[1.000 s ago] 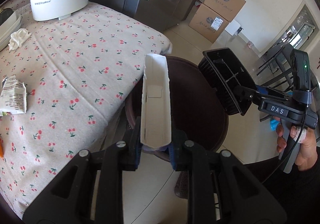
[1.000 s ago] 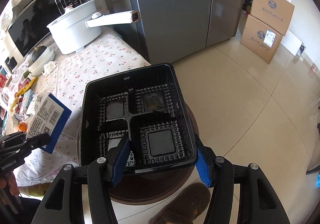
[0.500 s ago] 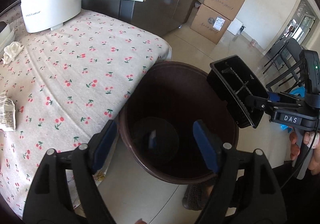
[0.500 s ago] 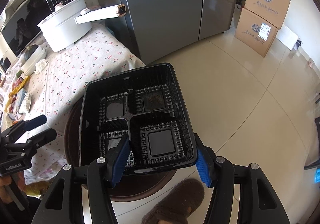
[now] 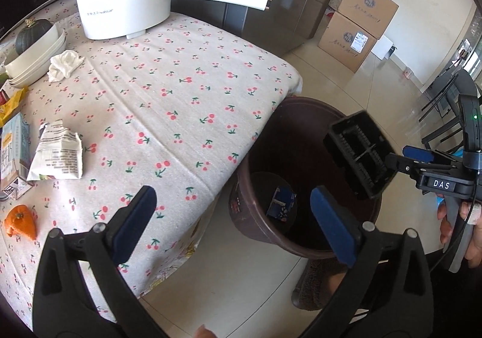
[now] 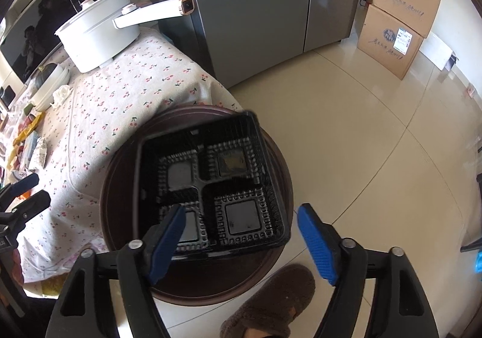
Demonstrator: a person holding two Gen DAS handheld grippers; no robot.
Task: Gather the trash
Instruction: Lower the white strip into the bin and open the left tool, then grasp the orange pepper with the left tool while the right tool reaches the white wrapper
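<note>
Right gripper [image 6: 241, 240] jaws opening, black tray [image 6: 211, 187] dropping toward bin [image 6: 283, 175]; left gripper [image 5: 232, 222] opening, empty. 1 carton [image 5: 281, 203] binned; wrapper [image 5: 57, 154], tissue [image 5: 64, 65] remain at 9 o'clock.

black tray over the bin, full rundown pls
The black tray looks like thin glossy plastic, rectangular, with four compartments split by a cross divider and ribbed floors; one shows brownish residue. It is tilted, blurred, over the open brown bin. The right gripper is opening: one blue finger overlaps its near edge, the other stands clear.
</note>
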